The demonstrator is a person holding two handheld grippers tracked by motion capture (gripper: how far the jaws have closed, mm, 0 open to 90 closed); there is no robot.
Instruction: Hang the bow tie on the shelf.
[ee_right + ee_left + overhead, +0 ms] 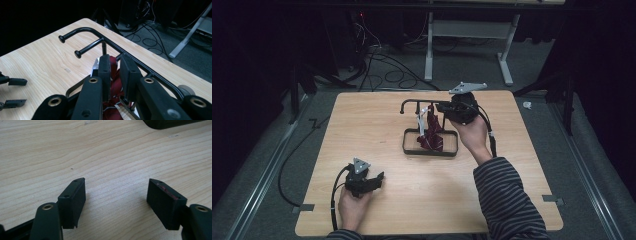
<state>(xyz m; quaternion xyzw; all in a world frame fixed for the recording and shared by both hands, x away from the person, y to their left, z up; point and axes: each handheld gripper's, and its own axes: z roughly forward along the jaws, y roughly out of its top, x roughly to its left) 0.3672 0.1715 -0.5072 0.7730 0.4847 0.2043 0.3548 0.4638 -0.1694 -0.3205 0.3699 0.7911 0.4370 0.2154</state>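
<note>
A black wire rack (412, 101) with hooked arms stands on a rectangular base (409, 149) at the middle of the wooden table. A dark red cloth (432, 137) with a white label (424, 117) hangs from it down into the base. My right gripper (439, 106) reaches in from the right at the rack's top bar (85, 30). Its jaws (115, 63) stand a little apart with the red cloth (115, 86) in the gap, the pads not pressing it. My left gripper (379, 177) rests low at the front left, open (116, 195) over bare wood.
The table (377, 125) has bare wood to the left of the rack and along the front. Its far edge lies just behind the rack. Cables (387, 70) and white desk legs (429, 50) are on the floor beyond. My left gripper (25, 91) shows at the right gripper view's left edge.
</note>
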